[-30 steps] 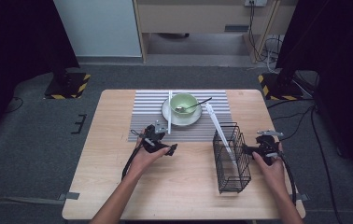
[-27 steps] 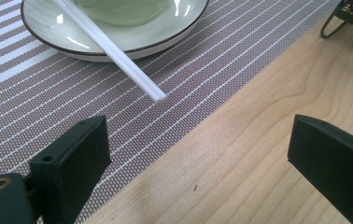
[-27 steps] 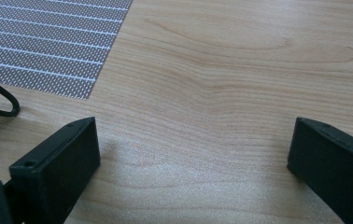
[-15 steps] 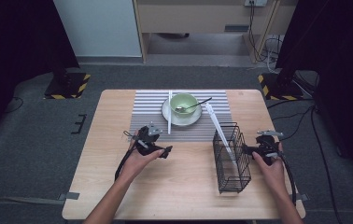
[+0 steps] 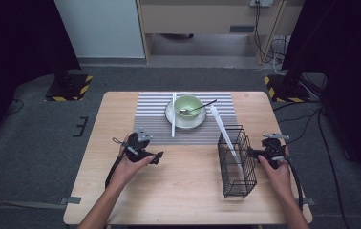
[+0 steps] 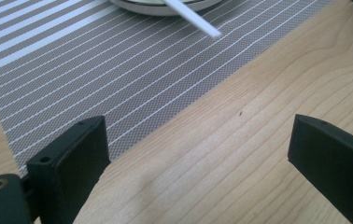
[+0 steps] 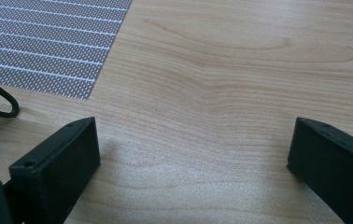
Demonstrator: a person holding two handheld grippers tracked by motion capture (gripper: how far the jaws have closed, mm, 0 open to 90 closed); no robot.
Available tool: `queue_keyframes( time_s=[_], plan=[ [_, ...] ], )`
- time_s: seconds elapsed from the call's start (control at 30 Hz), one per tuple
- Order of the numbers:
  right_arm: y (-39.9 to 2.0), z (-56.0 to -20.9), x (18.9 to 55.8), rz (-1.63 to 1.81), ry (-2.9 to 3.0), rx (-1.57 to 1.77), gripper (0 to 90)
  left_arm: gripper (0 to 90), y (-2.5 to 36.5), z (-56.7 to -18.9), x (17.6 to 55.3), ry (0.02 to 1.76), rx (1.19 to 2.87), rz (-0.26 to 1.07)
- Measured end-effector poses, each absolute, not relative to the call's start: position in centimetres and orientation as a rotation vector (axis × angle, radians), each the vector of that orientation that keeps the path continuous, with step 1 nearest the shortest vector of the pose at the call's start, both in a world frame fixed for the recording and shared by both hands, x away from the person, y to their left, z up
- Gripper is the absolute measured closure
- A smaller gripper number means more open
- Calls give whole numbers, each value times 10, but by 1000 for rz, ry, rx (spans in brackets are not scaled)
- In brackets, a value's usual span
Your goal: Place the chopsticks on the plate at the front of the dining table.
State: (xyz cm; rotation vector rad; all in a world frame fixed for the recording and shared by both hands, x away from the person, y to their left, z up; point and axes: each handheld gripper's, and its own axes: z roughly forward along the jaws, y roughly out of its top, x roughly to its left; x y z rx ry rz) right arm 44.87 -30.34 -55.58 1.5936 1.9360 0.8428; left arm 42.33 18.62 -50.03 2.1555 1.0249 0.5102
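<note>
Both grippers have their jaws spread wide, holding nothing, over bare wood. The left gripper (image 5: 155, 157) sits just past the near edge of the striped mat (image 5: 157, 125), with open table toward its 3 o'clock. The right gripper (image 5: 254, 153) sits just beside the wire basket (image 5: 236, 162), at the basket's 3 o'clock, near the table's right edge. One white chopstick (image 5: 225, 133) leans in the basket; another chopstick (image 5: 173, 114) lies on the mat, at 9 o'clock of the bowl (image 5: 188, 105).

Table lit bright, surrounds dark, pics maybe soft.
</note>
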Motion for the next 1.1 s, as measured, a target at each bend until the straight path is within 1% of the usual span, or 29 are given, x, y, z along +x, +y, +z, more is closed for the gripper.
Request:
queue_keyframes(
  time_s=[0.4,0.67,0.87,1.1],
  plan=[
    [-303,-556,449,843,1936,1593,24,58,209,-514,416,1051,2170,502],
    [-303,-556,449,842,1935,1595,24,52,218,-520,403,1063,2187,476],
    [-303,-556,449,841,1933,1598,24,49,220,-530,397,1114,2200,468],
    [-303,-556,449,841,1933,1598,24,46,218,-538,394,1154,2153,461]
  ],
)
